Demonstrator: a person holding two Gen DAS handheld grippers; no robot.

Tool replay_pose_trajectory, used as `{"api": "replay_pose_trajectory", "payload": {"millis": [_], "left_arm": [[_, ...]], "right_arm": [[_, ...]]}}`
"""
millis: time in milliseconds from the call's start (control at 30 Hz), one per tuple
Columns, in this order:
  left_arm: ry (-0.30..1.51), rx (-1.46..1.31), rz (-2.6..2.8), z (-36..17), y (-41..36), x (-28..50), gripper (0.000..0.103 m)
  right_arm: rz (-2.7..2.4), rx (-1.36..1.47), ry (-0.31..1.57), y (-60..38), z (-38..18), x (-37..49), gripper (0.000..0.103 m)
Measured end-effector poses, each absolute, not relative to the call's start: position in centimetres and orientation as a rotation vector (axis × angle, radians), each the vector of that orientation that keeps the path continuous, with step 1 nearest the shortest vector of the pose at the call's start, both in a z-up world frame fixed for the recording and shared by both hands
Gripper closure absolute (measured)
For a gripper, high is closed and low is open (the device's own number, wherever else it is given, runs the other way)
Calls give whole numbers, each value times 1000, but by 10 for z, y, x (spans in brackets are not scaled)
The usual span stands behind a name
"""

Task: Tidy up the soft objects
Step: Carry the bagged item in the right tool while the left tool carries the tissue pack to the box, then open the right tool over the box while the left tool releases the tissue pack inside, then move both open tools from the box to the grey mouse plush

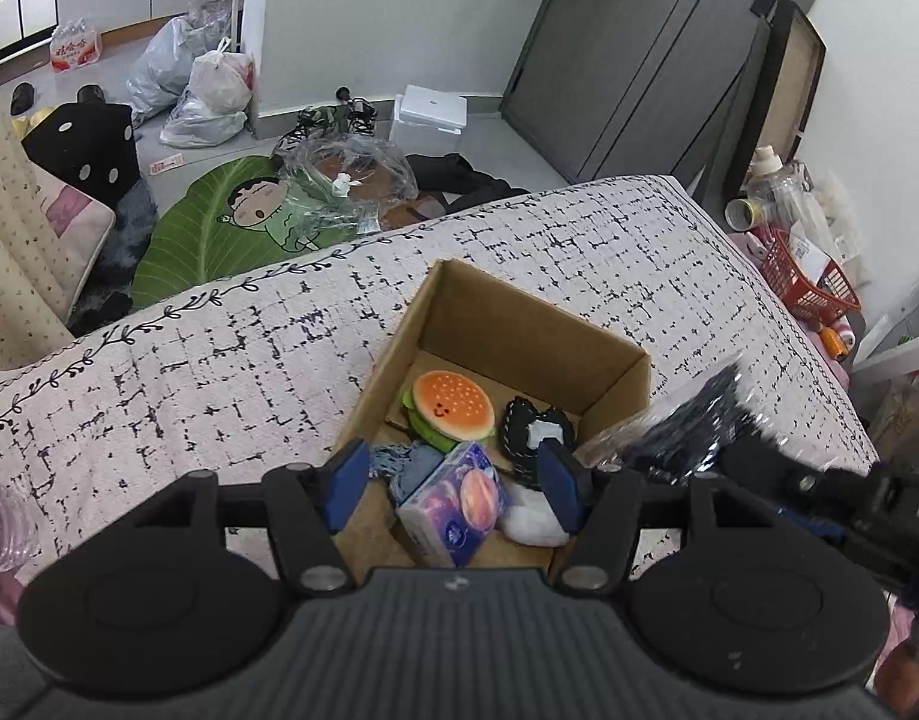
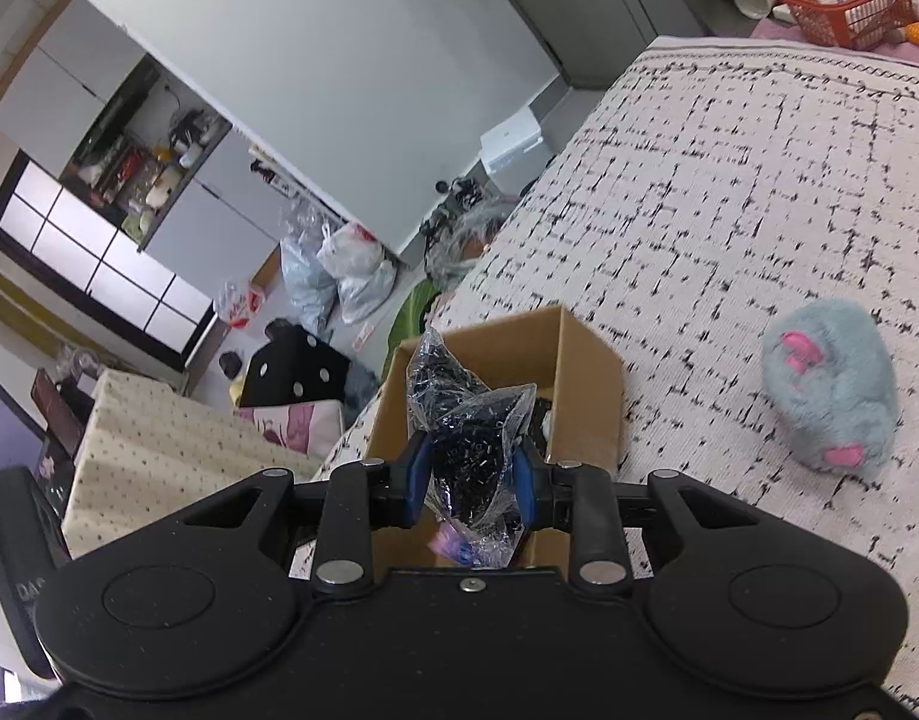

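Crinkly plastic bag [image 2: 471, 450] sits clamped in the right gripper [image 2: 472, 483] jaws; carry it over the cardboard box [image 2: 585, 372] before releasing, left gripper [image 1: 453, 486] jaws open and empty there

Box [image 1: 519, 324]: brown cardboard, open-topped, sitting on the checked bedcover.

Lying inside it:
- burger plush [image 1: 450, 405], orange bun with a smiley, tilting against the left wall;
- black pouch [image 1: 534, 426] with white stitching, lying to its right;
- tissue pack [image 1: 453, 504], purple, lying at the near end;
- denim scrap [image 1: 408, 468] and a white wad [image 1: 534, 519], flanking the pack.

Bag [image 2: 471, 450]: clear crinkled plastic with dark contents, hanging above the box's near edge.

Grey plush [image 2: 831, 384], pink patches, lying on the bedcover, right of the box and apart from it.
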State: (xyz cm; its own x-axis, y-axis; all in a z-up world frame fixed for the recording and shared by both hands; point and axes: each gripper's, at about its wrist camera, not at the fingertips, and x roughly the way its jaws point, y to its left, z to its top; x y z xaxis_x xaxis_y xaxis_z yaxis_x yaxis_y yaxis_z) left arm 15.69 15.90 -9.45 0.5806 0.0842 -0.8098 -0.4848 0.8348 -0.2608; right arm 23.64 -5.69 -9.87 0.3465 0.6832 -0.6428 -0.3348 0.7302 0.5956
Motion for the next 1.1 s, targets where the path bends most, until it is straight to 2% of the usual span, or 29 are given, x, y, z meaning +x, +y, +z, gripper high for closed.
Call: {"api": "replay_pose_trajectory", "payload": {"millis": [133, 167, 200, 233, 267, 367, 467, 767, 1100], "left_arm": [[896, -485, 353, -92, 163, 154, 42], [896, -480, 354, -91, 163, 153, 42], [898, -474, 356, -90, 163, 153, 41], [900, -468, 357, -88, 163, 152, 41], [903, -463, 357, -88, 163, 151, 41], [913, -442, 356, -85, 159, 151, 39], [914, -412, 350, -82, 151, 151, 31], [908, -376, 334, -72, 122, 157, 30], [901, -339, 272, -62, 78, 170, 30]], "right_arm": [[701, 376, 1046, -49, -102, 230, 73], [708, 369, 1061, -47, -104, 229, 69], [704, 356, 1090, -44, -106, 229, 63], [698, 350, 1127, -42, -110, 230, 41], [687, 352, 1144, -42, -112, 230, 31], [662, 344, 1110, -52, -107, 229, 31], [633, 386, 1115, -70, -105, 233, 31], [517, 480, 1084, -129, -98, 245, 24], [433, 601, 1029, -184, -103, 253, 24]]}}
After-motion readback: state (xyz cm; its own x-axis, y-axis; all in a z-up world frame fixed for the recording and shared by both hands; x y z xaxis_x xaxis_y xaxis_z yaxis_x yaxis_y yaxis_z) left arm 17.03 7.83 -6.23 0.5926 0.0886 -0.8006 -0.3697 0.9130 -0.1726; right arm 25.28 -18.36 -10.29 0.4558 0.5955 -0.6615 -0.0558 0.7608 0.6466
